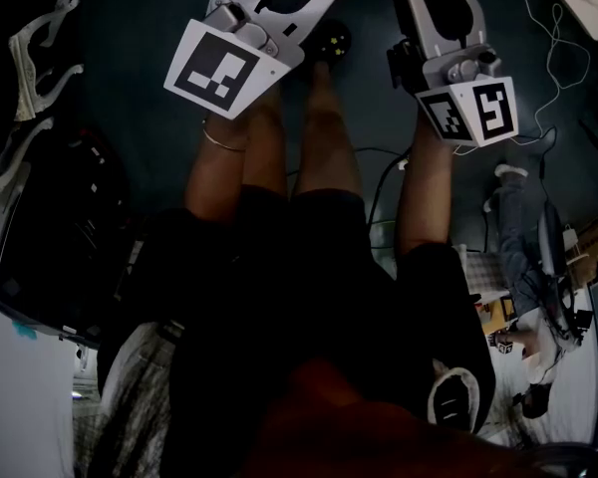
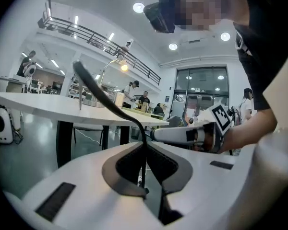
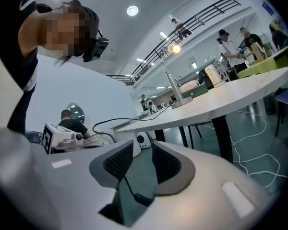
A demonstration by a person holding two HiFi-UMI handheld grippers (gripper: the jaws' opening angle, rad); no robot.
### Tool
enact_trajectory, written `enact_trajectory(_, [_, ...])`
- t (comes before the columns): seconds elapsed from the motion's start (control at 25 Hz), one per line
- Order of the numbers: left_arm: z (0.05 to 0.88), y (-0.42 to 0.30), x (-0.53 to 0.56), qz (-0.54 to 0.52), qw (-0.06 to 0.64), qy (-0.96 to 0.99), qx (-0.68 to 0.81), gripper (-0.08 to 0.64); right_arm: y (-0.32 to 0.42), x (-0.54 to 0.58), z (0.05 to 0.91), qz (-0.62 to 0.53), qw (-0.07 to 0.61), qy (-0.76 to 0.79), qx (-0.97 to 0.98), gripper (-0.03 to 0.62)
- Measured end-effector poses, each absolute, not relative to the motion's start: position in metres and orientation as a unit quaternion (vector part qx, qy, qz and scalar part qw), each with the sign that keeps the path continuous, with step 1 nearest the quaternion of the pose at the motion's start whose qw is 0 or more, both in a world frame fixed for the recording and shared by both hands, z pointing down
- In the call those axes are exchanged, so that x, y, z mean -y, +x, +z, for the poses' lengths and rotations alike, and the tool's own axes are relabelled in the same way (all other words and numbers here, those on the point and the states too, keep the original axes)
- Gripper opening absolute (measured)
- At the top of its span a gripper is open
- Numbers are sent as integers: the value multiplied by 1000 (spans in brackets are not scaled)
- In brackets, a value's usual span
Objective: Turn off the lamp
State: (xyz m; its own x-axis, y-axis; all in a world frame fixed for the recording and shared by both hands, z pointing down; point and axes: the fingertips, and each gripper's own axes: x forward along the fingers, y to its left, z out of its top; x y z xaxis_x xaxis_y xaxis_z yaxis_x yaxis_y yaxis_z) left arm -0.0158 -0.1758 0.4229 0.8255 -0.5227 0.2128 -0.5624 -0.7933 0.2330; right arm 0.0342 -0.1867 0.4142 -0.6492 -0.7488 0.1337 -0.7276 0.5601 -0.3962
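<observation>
1. Judging by the glowing head of the desk lamp, nothing has been switched off yet. This looks like the approach stage of the task.
2. The lamp stands on the white desk, well apart from both claws. Both gripper views see it only in the distance.
3. The left claw is pressed together on a black cord, which runs down into the seam between its pads.
4. In the right gripper view a dark cable leaves the desk near the lamp's base and arcs toward the left claw. It is probably the same cord, though I cannot tell for sure.
5. The right claw is spread, with only floor showing through the gap and nothing between the pads.
6. The head view shows both claws held low over the person's legs, away from the desk.
7. No switch shows in any view, whether on the base, the head or along the cord.
8. The next move calls for finding that switch. That means either following the pinched cord for an inline button or bringing the free right claw up to the lamp's base, then pressing it with one pad tip.
</observation>
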Motion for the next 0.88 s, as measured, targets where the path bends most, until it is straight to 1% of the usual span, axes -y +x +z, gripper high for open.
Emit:
enact_trajectory(0.16, [406,-17,179,61,138,946,288,25,28,186,432,-205,-2,-397,-895,95])
enact_trajectory(0.28, [400,-20,179,62,133,947,287,25,23,188,443,-210,-16,-390,-896,121])
enact_trajectory(0.4, [397,-20,175,70,125,949,279,25,18,185,447,-190,-29,-377,-906,143])
enact_trajectory(0.68, [395,-26,176,63,121,949,284,25,12,173,462,-181,-67,-361,-912,149])
enact_trajectory(0.76, [400,-30,181,65,118,948,289,25,10,174,463,-191,-60,-365,-909,149])
enact_trajectory(0.88, [402,-39,189,59,136,942,301,25,11,183,457,-198,-47,-376,-904,147])
